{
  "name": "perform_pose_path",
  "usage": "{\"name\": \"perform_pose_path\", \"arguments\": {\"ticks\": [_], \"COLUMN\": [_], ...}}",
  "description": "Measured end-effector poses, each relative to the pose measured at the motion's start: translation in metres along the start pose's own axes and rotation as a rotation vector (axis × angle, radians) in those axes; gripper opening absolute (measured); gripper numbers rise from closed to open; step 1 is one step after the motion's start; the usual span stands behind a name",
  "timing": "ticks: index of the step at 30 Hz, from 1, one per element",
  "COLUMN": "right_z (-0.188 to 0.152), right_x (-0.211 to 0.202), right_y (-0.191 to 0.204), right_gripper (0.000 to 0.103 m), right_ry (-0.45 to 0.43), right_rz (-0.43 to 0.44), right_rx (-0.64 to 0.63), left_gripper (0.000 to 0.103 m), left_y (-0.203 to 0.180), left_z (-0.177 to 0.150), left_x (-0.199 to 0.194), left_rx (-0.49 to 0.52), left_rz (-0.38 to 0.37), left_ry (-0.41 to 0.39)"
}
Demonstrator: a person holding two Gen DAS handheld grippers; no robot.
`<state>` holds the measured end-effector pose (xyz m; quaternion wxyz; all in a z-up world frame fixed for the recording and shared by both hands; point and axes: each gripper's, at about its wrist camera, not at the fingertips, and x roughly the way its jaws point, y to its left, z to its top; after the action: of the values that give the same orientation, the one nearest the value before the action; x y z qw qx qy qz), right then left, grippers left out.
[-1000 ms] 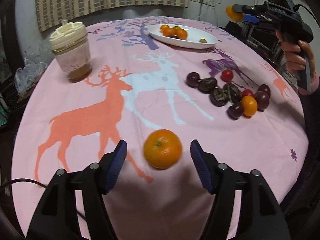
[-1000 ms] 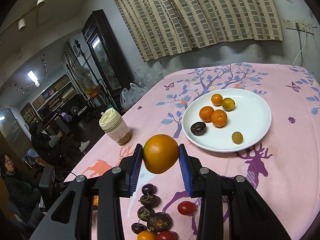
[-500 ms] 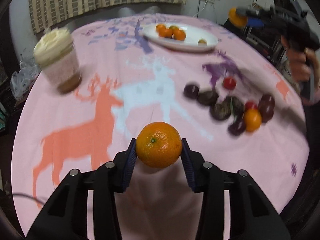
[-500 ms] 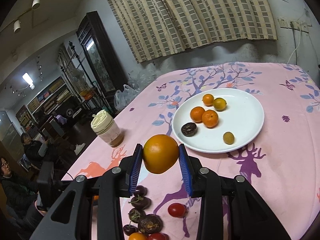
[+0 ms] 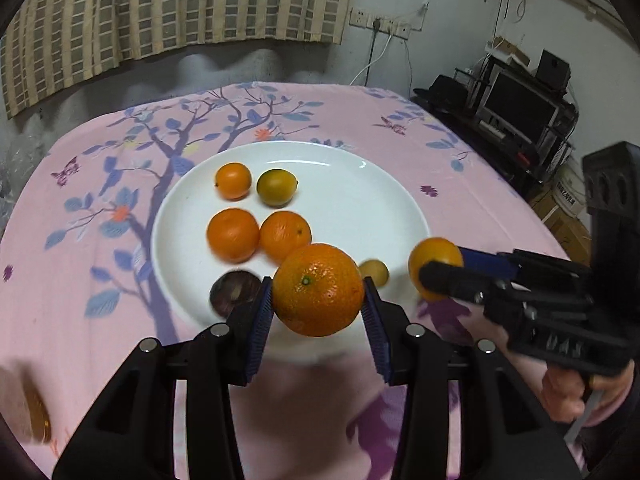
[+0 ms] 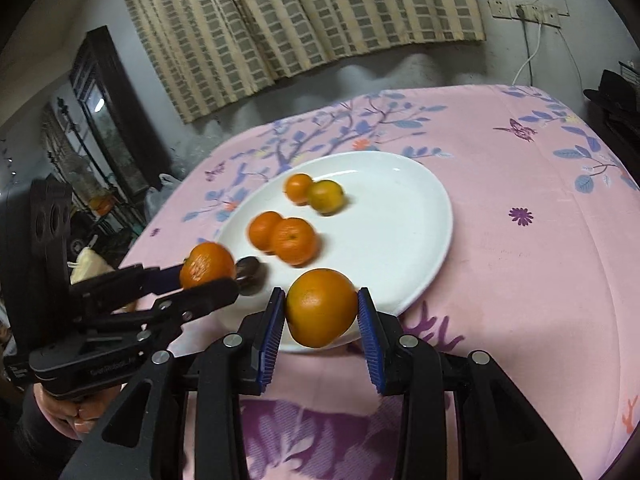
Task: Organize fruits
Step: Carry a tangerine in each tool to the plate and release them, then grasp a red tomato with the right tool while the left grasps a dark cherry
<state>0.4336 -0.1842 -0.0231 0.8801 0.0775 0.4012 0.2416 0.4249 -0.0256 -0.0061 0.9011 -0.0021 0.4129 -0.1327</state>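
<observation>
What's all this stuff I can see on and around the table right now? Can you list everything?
plate: one, white, middle of the table
small fruits on the plate: four orange, one greenish-yellow, one small yellow-brown, one dark brown at the near rim
tablecloth: one, pink with purple trees, deer and butterflies, covering the table
curtain: one, beige check, on the wall behind
wall sockets: white, with cables, right of the curtain
dark cabinet: one, far left
left gripper: black with blue pads, shut on a rough-skinned orange at the plate's near edge
right gripper: same build, shut on a smooth orange at the plate's near rim
hand: gripping the right gripper's handle
</observation>
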Motion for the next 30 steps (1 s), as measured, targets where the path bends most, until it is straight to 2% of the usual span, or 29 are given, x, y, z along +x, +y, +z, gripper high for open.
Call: {"name": "perform_pose_path", "arguments": {"ticks": [1, 2, 3, 4, 5, 7, 12, 15, 19, 21, 23, 28, 30], "right_z": [0.000, 0.001, 0.001, 0.001, 0.000, 0.001, -0.012, -0.035, -0.076, -0.090, -0.102, -0.116, -0.120], "right_x": [0.004, 0.008, 0.011, 0.011, 0.008, -0.001, -0.029, -0.038, -0.036, -0.033, -0.031, -0.024, -0.020], "right_y": [-0.001, -0.001, 0.000, 0.001, 0.002, 0.006, 0.034, 0.057, 0.083, 0.088, 0.095, 0.104, 0.102], "right_gripper": [0.038, 0.038, 0.048, 0.052, 0.052, 0.052, 0.054, 0.057, 0.059, 0.059, 0.059, 0.052, 0.044], "right_ry": [0.003, 0.008, 0.011, 0.012, 0.006, 0.001, 0.006, 0.055, 0.150, 0.189, 0.218, 0.257, 0.273], "right_rz": [-0.006, -0.010, -0.012, -0.002, 0.002, 0.012, 0.043, 0.040, 0.016, -0.005, -0.005, -0.006, -0.009], "right_rx": [-0.006, -0.015, -0.024, -0.028, -0.028, -0.038, -0.099, -0.173, -0.276, -0.303, -0.331, -0.362, -0.352], "left_gripper": [0.044, 0.054, 0.066, 0.078, 0.085, 0.089, 0.093, 0.097, 0.098, 0.098, 0.098, 0.098, 0.098], "left_y": [-0.001, -0.002, -0.002, 0.000, 0.002, 0.007, 0.018, 0.022, 0.031, 0.031, 0.036, 0.057, 0.061], "left_z": [0.004, 0.007, 0.010, 0.009, 0.008, 0.004, -0.025, -0.053, -0.097, -0.112, -0.121, -0.124, -0.126], "left_x": [0.008, 0.015, 0.015, 0.010, 0.001, -0.016, -0.061, -0.091, -0.120, -0.125, -0.124, -0.127, -0.128], "left_rx": [0.001, 0.004, 0.005, -0.002, -0.012, -0.018, -0.040, -0.079, -0.140, -0.128, -0.133, -0.235, -0.260], "left_rz": [0.024, 0.061, 0.080, 0.096, 0.114, 0.111, 0.123, 0.151, 0.139, 0.168, 0.213, 0.186, 0.178], "left_ry": [0.009, 0.016, 0.010, -0.008, -0.044, -0.080, -0.099, -0.107, -0.163, -0.177, -0.158, -0.135, -0.128]}}
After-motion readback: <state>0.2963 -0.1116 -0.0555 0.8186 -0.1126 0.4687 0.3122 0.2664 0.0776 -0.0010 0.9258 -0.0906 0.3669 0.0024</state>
